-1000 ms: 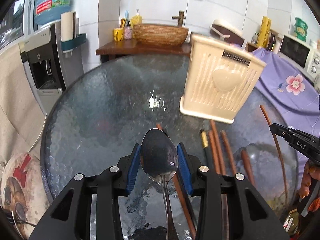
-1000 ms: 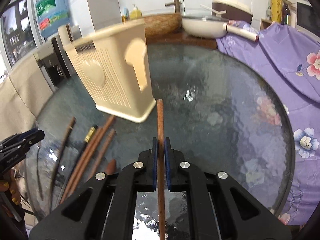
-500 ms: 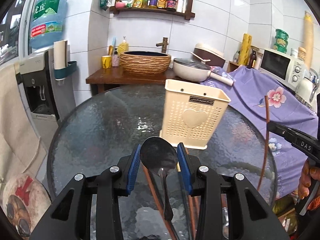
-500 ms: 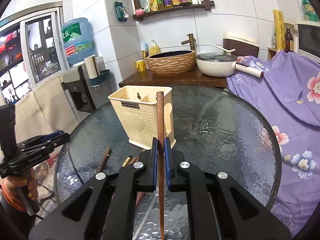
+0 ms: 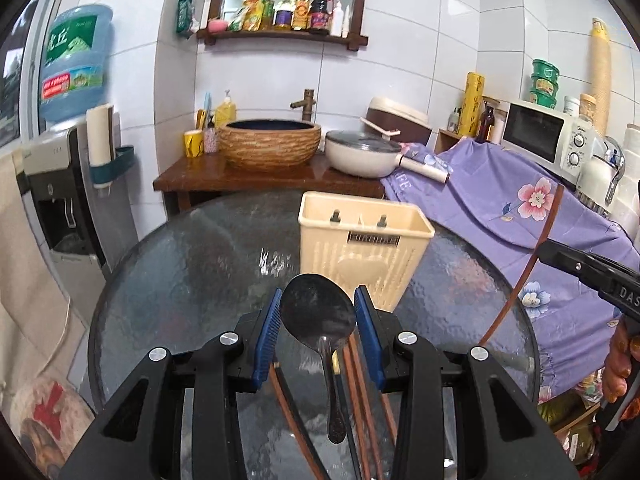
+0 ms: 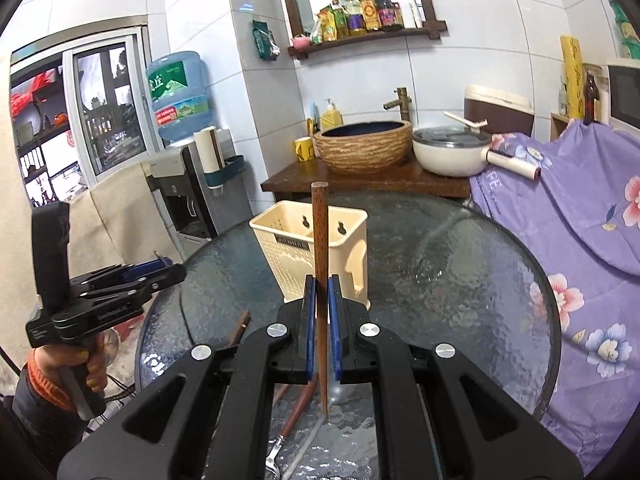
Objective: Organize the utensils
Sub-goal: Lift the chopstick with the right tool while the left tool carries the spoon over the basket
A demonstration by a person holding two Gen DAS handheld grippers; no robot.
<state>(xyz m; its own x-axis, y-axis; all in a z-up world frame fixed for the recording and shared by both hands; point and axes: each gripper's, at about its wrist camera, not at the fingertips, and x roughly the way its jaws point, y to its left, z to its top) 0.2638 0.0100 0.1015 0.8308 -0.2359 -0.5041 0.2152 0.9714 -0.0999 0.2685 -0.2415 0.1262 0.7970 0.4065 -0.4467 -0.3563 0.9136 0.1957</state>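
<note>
My left gripper point(image 5: 318, 320) is shut on the bowl of a dark metal spoon point(image 5: 320, 312), whose handle hangs down toward the glass. My right gripper point(image 6: 321, 308) is shut on a brown wooden chopstick point(image 6: 320, 236) that stands upright. Both are raised above the round glass table point(image 5: 180, 280). The cream slotted utensil holder point(image 5: 362, 256) point(image 6: 316, 252) stands just beyond both grippers, with its top open. Several brown chopsticks point(image 5: 360, 380) lie on the glass under the left gripper. The right wrist view shows a fork point(image 6: 276, 452) and more sticks point(image 6: 240, 328) lying on the glass below.
A purple flowered cloth point(image 5: 520, 208) covers the counter to the right. Behind the table stand a wooden stand with a woven basin point(image 5: 270, 144) and a white lidded pan point(image 5: 360, 156). A water dispenser point(image 5: 60, 184) stands at the left. A hand point(image 6: 68, 364) holds the left gripper's handle.
Both grippers have risen with the spoon and the chopstick and tilted up. The holder now looks lower and farther off, and the wall shelf has come into view.
</note>
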